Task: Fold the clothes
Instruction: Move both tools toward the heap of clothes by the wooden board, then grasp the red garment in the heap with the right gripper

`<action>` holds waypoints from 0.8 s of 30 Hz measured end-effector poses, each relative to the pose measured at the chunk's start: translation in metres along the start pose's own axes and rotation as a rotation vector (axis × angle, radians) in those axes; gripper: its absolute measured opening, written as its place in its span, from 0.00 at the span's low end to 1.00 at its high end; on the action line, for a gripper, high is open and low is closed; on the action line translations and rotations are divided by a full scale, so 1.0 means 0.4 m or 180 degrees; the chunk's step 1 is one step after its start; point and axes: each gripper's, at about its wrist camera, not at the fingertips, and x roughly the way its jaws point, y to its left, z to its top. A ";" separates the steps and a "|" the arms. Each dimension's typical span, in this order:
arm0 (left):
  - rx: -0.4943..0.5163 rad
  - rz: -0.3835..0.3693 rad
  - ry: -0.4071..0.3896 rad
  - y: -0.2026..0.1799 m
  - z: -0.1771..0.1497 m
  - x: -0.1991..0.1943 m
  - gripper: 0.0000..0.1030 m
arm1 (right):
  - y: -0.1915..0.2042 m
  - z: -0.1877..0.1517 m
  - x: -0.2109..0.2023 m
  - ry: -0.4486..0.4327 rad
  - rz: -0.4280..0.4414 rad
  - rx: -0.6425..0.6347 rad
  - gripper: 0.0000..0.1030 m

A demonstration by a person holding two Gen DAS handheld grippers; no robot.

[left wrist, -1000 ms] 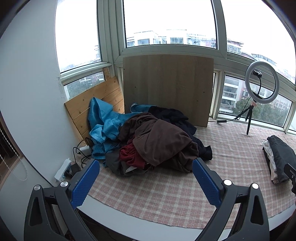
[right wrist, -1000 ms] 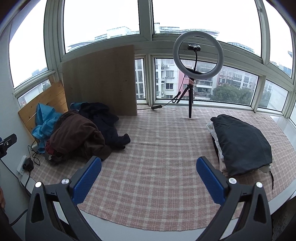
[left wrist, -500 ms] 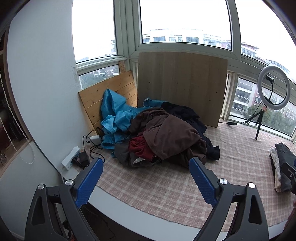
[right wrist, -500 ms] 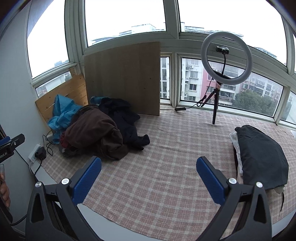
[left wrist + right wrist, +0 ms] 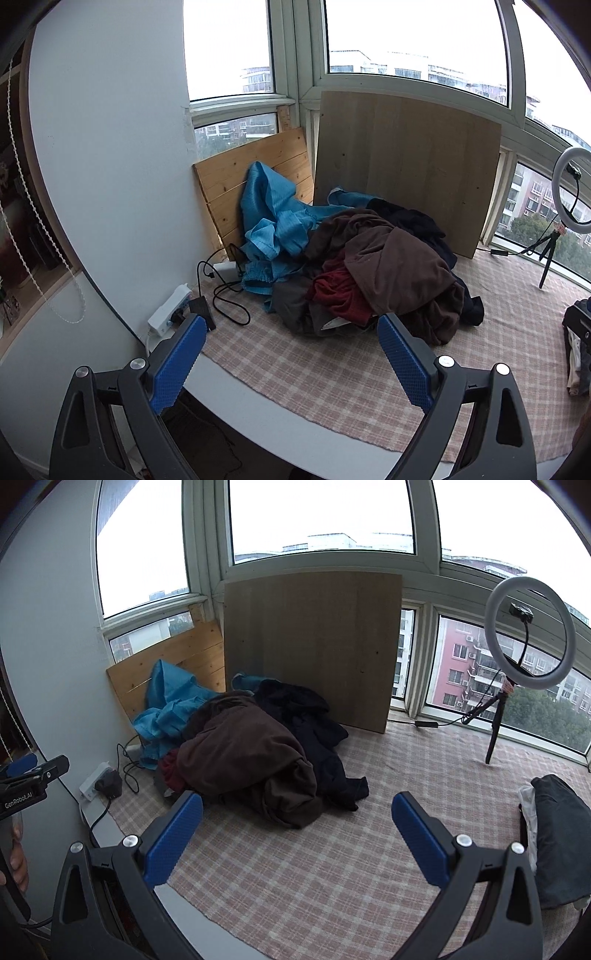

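Evidently the window platform point(image 5: 332, 867) served as a sorting surface, its checked cloth keeping garments off the bare ledge. At about nine o'clock in the right wrist view a power strip point(image 5: 96, 778) sat at the platform's edge by the wall, its cables trailing toward the boards. Just beyond it, from ten to twelve o'clock, lay the unfolded heap of clothes point(image 5: 251, 760): a blue garment point(image 5: 273, 221) slumped against the slatted board, a brown one point(image 5: 402, 273) draped on top, a red piece point(image 5: 340, 291) tucked beneath, dark items behind. Two wooden boards propped against the glass appeared to act as a backstop so the heap could not slide into the window. At three o'clock, well apart from the heap, a folded stack point(image 5: 557, 834) rested with a dark garment uppermost, likely the place for finished pieces. The left hand-held gripper point(image 5: 291, 365) hung level before the heap, jaws spread wide, empty. The right hand-held gripper point(image 5: 295, 838) hovered likewise above the cloth, released, grasping nothing, aimed between heap and stack.
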 end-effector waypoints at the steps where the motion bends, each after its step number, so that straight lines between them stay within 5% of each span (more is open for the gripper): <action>1: 0.0014 -0.0005 0.0004 0.014 0.007 0.014 0.91 | 0.023 0.008 0.023 0.0026 0.0019 -0.0006 1.00; 10: 0.0085 -0.0138 0.0070 0.140 0.080 0.161 0.91 | 0.271 0.045 0.303 0.0365 0.0220 -0.0314 0.98; 15: 0.0159 -0.0219 0.0105 0.178 0.112 0.230 0.91 | 0.381 0.041 0.474 0.0672 0.0226 -0.0497 0.70; 23: 0.0191 -0.0345 0.0166 0.207 0.142 0.305 0.91 | 0.388 0.064 0.667 0.1129 0.0110 -0.0283 0.67; 24: 0.0186 -0.0349 0.0168 0.210 0.145 0.311 0.91 | 0.383 0.068 0.684 0.1193 0.0103 -0.0247 0.51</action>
